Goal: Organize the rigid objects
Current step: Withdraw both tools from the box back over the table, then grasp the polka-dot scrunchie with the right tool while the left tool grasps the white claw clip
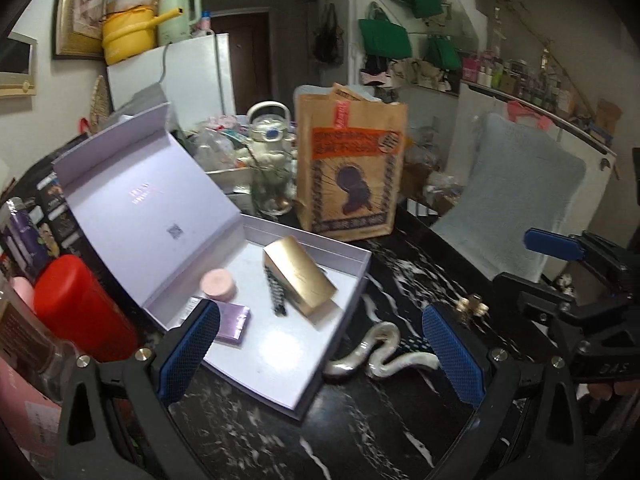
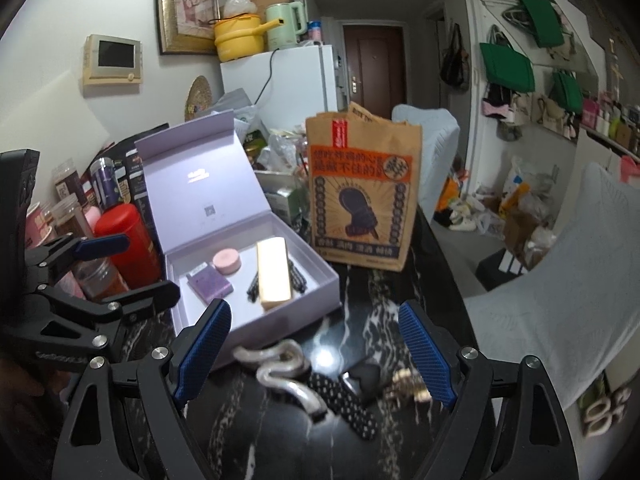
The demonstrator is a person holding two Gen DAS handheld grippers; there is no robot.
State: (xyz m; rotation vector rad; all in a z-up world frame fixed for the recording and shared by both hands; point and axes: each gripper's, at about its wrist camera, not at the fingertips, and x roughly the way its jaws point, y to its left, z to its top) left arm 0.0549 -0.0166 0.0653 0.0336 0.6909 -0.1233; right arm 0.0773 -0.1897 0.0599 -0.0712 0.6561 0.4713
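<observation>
Things to tidy: a wavy silver clip [image 2: 280, 376], a black dotted strip [image 2: 344, 404], a small black piece [image 2: 366, 376] and a little gold clip [image 2: 406, 388] lie on the dark marbled worktop [image 2: 360, 304], just in front of the box.
Right hand-held gripper [image 2: 314, 356]: it points down at a slant over these loose things. Its blue fingers [image 2: 426, 358] stand wide apart and hold nothing.
Left hand-held gripper [image 1: 320, 354]: it also tilts down. Its blue fingers [image 1: 452, 356] are spread wide and empty, one over the box's near corner, one near the silver clip [image 1: 380, 354].
Both together: each shows up at the edge of the other's view, side by side, the left one beside the red can.
Box: a pale purple box [image 2: 320, 280] sits open on the worktop, its lid [image 2: 208, 184] tipped up and back.
Inside the box: a long gold box [image 2: 274, 274] lies on a black dotted strip [image 2: 298, 278]; beside it are a round pink tin [image 2: 227, 261] and a small purple packet [image 2: 210, 286].
Writing on the lid: a small square code and a shiny mark, too small to read.
Beside the box: a red can [image 2: 128, 248] and jars stand on the left.
Behind the box: a brown paper bag [image 2: 362, 192] stands up, with an orange band of Chinese writing and a dark picture; I cannot read the words surely.
Far back: a white fridge [image 2: 296, 76] with a yellow pot [image 2: 236, 38] and a green kettle [image 2: 285, 26] on top.
</observation>
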